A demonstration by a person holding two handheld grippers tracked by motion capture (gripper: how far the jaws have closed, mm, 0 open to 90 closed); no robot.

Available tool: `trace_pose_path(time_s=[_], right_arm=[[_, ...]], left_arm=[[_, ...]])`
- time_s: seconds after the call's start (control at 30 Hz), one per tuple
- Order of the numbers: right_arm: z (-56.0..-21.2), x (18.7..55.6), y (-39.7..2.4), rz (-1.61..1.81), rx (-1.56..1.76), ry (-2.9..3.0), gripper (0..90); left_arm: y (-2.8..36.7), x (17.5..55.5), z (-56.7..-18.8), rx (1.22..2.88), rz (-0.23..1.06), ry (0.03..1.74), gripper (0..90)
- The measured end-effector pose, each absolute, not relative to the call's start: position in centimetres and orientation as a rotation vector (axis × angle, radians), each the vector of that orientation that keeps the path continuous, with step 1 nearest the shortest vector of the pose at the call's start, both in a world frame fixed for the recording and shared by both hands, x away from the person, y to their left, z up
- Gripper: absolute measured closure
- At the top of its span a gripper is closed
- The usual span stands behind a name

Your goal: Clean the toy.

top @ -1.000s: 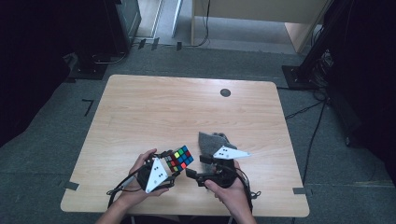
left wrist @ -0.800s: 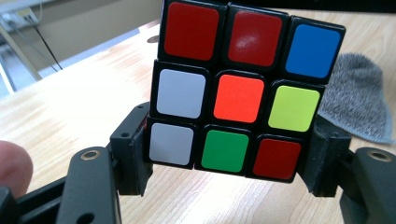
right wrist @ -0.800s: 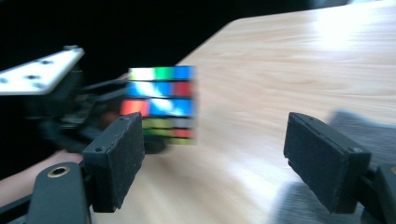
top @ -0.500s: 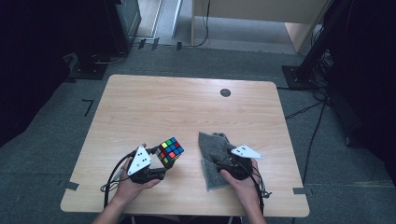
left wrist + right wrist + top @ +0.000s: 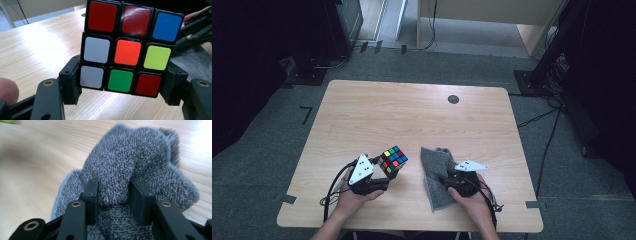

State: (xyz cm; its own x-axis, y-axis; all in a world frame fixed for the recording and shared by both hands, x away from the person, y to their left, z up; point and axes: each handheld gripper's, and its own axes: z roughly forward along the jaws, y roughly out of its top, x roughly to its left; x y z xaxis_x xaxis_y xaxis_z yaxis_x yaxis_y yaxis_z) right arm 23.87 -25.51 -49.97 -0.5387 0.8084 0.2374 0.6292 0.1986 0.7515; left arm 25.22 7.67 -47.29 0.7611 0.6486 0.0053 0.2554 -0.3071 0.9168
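Note:
A scrambled Rubik's cube (image 5: 393,160) hangs just above the table's front left, and my left gripper (image 5: 387,171) is shut on it. In the left gripper view the pads clamp the bottom row of the cube (image 5: 127,50) from both sides, left gripper (image 5: 122,86). A grey terry cloth (image 5: 434,170) lies crumpled on the table to the right of the cube. My right gripper (image 5: 445,181) rests low on it. Its jaws have just been closing, and in the right gripper view they pinch a raised fold of the cloth (image 5: 135,157), right gripper (image 5: 113,195).
The wooden table (image 5: 412,115) has a small black round cap (image 5: 453,99) near its far edge. Cables trail from both grippers over the front edge. Dark equipment stands and cables are on the floor around the table.
My right gripper has drawn away from the cube, down and to the right, onto the cloth, which now lies on the table. The cube stays in my left gripper.

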Motion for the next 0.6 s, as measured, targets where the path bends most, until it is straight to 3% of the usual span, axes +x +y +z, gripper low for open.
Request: trace_pose_path(time_s=[0.07, 0.2, 0.27, 0.37, 0.6], right_arm=[[-49.3, 23.7, -25.7, 1.313, 1.328, 2.215, 52.5], [-48.6, 23.8, -26.0, 1.375, 1.321, 2.038, 30.7], [-48.9, 24.0, -25.4, 1.345, 1.299, 2.068, 25.6], [-49.7, 24.1, -24.0, 1.277, 1.249, 2.147, 21.5], [-51.7, 24.5, -22.1, 1.068, 1.233, 2.229, 24.0]], left_arm=[[7.8, 25.1, -47.2, 1.887, 0.463, 0.686, 31.8], [7.8, 25.1, -47.1, 1.885, 0.462, 0.684, 31.8], [7.8, 25.1, -47.1, 1.886, 0.458, 0.681, 31.8], [7.7, 25.1, -47.2, 1.888, 0.447, 0.670, 31.8], [7.3, 25.1, -47.3, 1.898, 0.434, 0.653, 31.8]])
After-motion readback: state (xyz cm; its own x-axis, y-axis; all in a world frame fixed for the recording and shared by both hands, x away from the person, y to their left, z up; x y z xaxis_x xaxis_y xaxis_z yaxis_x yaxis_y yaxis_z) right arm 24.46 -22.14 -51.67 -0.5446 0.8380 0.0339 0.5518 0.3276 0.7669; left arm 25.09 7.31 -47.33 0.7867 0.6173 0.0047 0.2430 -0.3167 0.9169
